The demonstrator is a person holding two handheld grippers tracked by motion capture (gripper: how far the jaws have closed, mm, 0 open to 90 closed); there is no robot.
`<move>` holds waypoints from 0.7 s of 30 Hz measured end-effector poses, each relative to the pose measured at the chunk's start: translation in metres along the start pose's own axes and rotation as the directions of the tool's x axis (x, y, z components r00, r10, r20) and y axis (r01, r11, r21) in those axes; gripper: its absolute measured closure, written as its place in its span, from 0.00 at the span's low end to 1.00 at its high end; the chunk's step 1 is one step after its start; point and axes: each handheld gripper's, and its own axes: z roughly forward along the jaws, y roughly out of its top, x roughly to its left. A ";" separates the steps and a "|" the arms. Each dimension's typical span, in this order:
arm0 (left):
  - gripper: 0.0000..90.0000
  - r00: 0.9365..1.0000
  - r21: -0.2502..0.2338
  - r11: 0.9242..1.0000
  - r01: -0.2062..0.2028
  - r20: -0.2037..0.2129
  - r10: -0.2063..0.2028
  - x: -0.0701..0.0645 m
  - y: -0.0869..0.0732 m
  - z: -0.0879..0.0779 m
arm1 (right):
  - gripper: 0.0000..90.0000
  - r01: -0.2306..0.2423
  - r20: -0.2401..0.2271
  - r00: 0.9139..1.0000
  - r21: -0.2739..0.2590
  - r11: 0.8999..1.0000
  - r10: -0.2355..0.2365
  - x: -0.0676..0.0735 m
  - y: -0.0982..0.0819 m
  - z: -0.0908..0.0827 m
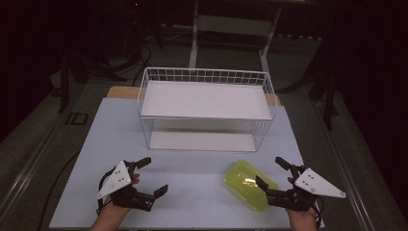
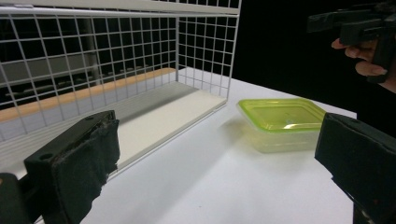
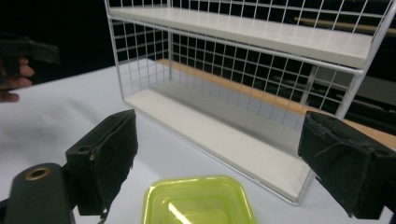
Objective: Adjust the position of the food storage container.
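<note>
A: You're at a pale surface [image 1: 192, 178] in a dark room, with a white wire rack [image 1: 207, 108] standing across its far half. Starting on the left: your left gripper [image 1: 146, 180] hangs above the surface, jaws spread wide, nothing between them.

B: And the box?

A: The box [image 1: 250, 184], yellow-green with its lid on, lies flat on the surface in front of the rack's right end, well right of that gripper. Your right gripper [image 1: 273, 174] sits at its right edge, one jaw tip over the near corner, jaws wide apart and not pressing on anything.

B: How will it handle?

A: I'd judge it light and seemingly empty, thin plastic that flexes if you squeeze hard. The lid looks glossy, so expect it to slip. Take it across the short sides, just under the rim, where the wall is stiffest. Don't pinch the lid alone; it could pop off.

B: One gripper or two?

A: One should do, with the other steadying it.
</note>
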 end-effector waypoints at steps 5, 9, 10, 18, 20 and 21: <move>0.00 1.000 0.007 1.000 -0.007 0.021 0.007 -0.004 0.000 0.003 | 0.13 -0.006 -0.001 1.000 0.029 1.000 0.006 0.000 0.002 0.001; 0.00 0.999 0.003 1.000 -0.008 0.034 0.008 -0.007 0.001 0.005 | 0.15 -0.020 -0.023 1.000 0.023 1.000 0.021 0.000 0.003 -0.001; 0.00 0.999 0.003 1.000 -0.007 0.040 0.007 -0.008 0.002 0.006 | 0.18 -0.032 -0.040 0.999 0.032 0.999 0.033 -0.001 0.004 -0.002; 0.00 0.998 0.010 1.000 -0.014 0.055 0.013 -0.012 0.002 0.011 | 0.49 -0.061 -0.028 0.998 0.113 0.992 0.064 -0.010 -0.010 -0.010; 0.00 0.998 0.013 1.000 -0.018 0.059 0.017 -0.013 0.002 0.012 | 0.61 -0.111 -0.023 0.993 0.162 0.981 0.116 -0.018 -0.022 -0.016; 0.00 0.998 0.014 1.000 -0.018 0.059 0.018 -0.013 0.002 0.012 | 0.61 -0.111 -0.023 0.993 0.162 0.981 0.116 -0.018 -0.022 -0.016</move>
